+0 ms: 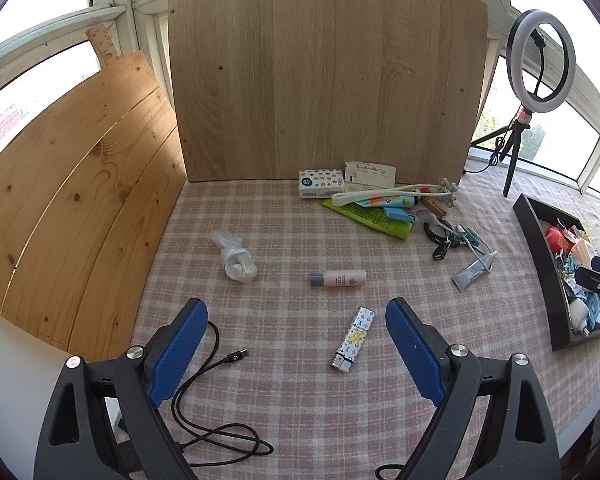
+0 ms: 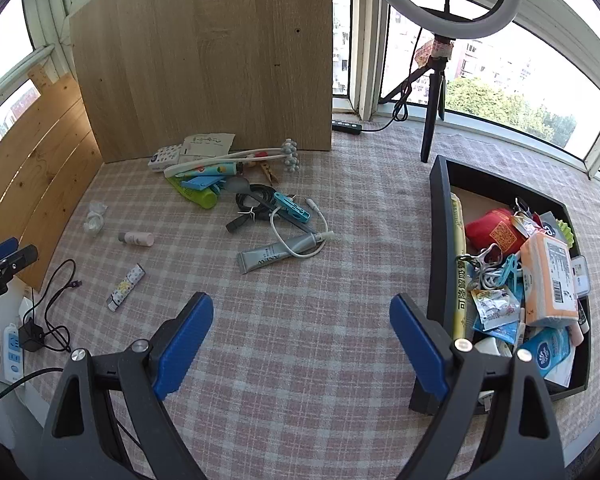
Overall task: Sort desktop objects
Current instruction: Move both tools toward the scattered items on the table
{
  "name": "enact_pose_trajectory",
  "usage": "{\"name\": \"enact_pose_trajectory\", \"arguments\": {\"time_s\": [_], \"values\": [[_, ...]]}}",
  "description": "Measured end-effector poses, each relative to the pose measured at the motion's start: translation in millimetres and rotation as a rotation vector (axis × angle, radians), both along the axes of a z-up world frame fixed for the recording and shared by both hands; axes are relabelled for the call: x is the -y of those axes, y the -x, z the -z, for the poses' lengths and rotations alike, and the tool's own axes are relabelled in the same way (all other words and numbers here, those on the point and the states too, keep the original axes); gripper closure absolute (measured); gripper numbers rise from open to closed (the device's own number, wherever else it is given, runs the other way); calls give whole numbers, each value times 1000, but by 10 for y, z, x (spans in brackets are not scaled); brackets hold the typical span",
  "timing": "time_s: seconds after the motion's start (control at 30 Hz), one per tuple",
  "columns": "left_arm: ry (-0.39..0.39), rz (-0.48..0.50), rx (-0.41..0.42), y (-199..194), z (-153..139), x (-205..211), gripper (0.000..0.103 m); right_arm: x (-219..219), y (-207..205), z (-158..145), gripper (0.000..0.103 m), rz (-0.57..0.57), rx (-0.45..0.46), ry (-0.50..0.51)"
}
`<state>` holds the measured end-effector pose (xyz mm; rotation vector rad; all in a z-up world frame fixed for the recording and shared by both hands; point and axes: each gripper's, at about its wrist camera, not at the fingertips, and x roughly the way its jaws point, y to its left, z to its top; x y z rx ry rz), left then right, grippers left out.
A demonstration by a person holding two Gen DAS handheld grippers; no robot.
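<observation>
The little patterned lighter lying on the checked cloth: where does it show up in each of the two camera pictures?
Left wrist view: the lighter lies low and centre, between the open blue fingers, nearer the right-hand one.
Right wrist view: the lighter lies at left, about mid-height, beyond the fingers.
Shared landmark: the pink bottle lies just beyond it in both.

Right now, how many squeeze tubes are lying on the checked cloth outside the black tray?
2: a grey tube alone beside the white cable, and a green tube under the pile by the board. More may be hidden there.
</observation>
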<state>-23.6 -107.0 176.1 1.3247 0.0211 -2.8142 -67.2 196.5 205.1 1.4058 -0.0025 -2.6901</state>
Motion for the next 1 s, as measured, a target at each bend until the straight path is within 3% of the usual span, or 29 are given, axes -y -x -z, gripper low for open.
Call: {"name": "enact_pose_trajectory", "arguments": {"time_s": [0.17, 0.33, 0.6, 0.77, 1.0], "values": [[50, -9, -41, -28, -236, 53, 12, 34, 95, -303, 13, -42, -51, 10], [58, -21, 6, 134, -8, -22, 13, 81, 280, -274, 13, -70, -63, 26], [59, 10, 93, 295, 410, -162, 20, -111, 503, 53, 23, -42, -12, 50], [75, 39, 121, 344, 564, -187, 22, -213, 531, 464, 49, -25, 86, 106], [38, 97, 197, 343, 889, -333, 27, 93, 489, 810, 49, -86, 150, 147]]}}
